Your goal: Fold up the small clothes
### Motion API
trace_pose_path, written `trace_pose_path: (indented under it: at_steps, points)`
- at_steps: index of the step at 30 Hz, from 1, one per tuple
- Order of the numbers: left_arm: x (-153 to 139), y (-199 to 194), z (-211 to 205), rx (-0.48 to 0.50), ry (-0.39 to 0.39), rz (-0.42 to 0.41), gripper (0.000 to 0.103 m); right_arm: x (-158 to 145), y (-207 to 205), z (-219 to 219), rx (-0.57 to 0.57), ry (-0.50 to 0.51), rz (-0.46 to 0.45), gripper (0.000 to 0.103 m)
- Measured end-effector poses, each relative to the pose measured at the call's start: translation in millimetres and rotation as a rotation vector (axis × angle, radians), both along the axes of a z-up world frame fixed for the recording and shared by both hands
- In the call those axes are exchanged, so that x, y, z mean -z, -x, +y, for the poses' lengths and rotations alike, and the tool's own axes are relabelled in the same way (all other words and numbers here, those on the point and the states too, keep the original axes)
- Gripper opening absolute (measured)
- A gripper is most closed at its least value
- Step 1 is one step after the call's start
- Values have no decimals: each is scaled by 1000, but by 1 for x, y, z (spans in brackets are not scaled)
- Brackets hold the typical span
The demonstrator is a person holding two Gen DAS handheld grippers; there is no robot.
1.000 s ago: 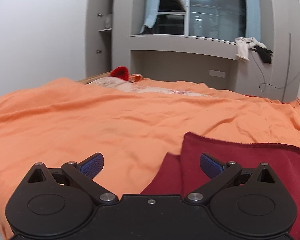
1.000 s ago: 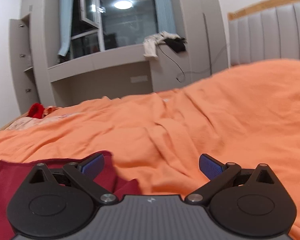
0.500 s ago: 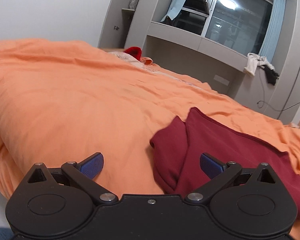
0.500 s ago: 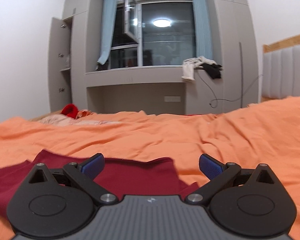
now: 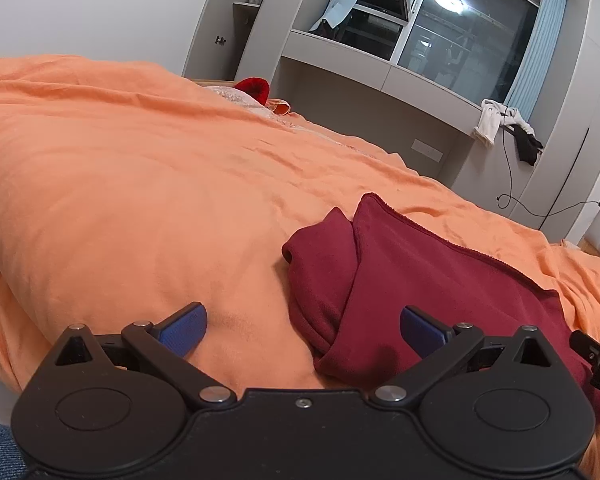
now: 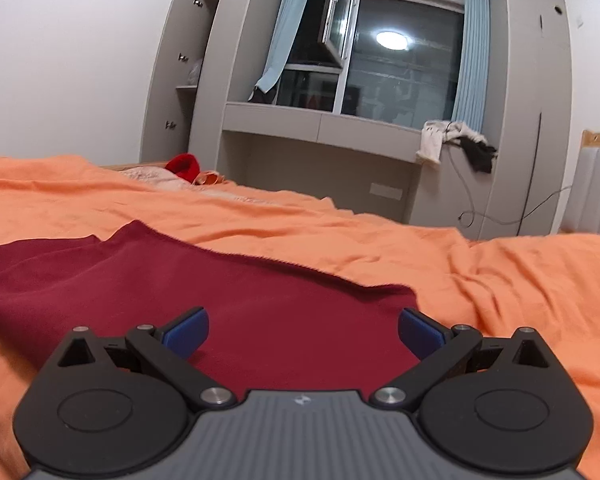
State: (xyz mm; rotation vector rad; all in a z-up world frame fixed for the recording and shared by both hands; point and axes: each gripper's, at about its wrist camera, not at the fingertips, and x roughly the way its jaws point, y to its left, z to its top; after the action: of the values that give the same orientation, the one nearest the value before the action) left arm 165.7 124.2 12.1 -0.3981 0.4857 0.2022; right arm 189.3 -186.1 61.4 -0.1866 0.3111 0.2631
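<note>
Both views have swung down onto the maroon garment (image 6: 228, 300) lying partly folded on the orange bed (image 5: 140, 184), so with left hand-held gripper (image 5: 302, 330) and right hand-held gripper (image 6: 302, 330) both released, pinch matching near corners evenly before folding.

garment (image 5: 428, 276): dark red | bedcover (image 5: 140, 168): plain orange | curtains (image 6: 470, 60): light blue

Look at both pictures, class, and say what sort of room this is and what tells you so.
Most likely a bedroom in a home. A bed with an orange cover fills the view, a padded headboard stands at its right, and built-in cupboards frame a curtained window.
</note>
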Motion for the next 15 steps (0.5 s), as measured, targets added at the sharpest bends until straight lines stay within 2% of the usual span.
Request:
trace_pose_path:
  at_steps: [7, 15]
  points:
    - [0, -1, -2, -2, -17, 8, 102, 5, 5, 6, -31, -7, 10, 103]
    - [1, -2, -4, -1, -23, 9, 102, 3, 6, 7, -49, -62, 24, 103]
